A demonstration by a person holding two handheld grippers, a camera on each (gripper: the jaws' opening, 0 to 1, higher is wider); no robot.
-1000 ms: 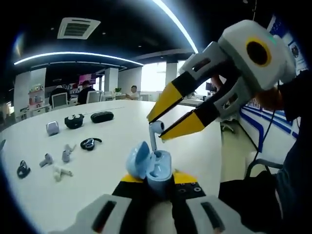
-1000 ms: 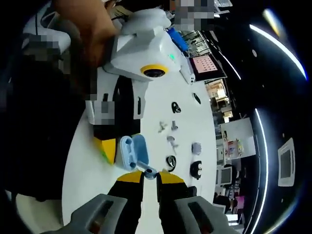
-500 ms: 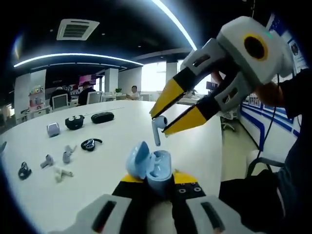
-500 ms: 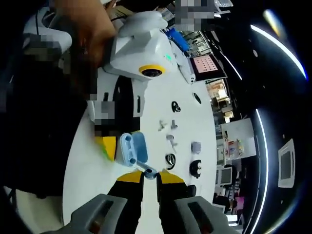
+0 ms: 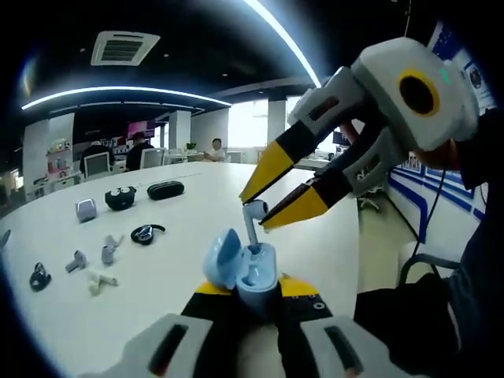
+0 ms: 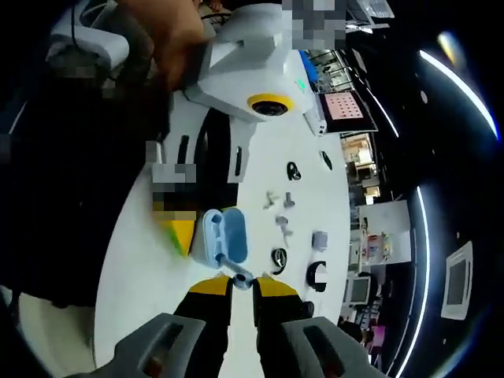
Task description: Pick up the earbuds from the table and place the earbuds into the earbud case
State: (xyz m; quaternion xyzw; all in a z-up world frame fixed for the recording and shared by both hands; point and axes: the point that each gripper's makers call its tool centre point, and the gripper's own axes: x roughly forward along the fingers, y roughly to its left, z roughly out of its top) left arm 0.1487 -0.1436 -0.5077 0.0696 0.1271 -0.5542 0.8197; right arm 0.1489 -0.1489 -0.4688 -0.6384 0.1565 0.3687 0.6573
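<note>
We see left gripper (image 5: pixel 244 303) jaws clamping open earbud case (image 5: pixel 242 272); right gripper (image 5: pixel 262 206) jaws pinch earbud (image 5: pixel 252 216), stem inside case.

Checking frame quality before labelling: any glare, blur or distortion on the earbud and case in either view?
Left gripper view: blue earbud case and white earbud sharp; ceiling light strip blown out; fisheye bends the table edge. Right gripper view: rolled sideways, earbud small but legible between the right hand-held gripper tips, case evenly lit, strong edge warp.
</note>
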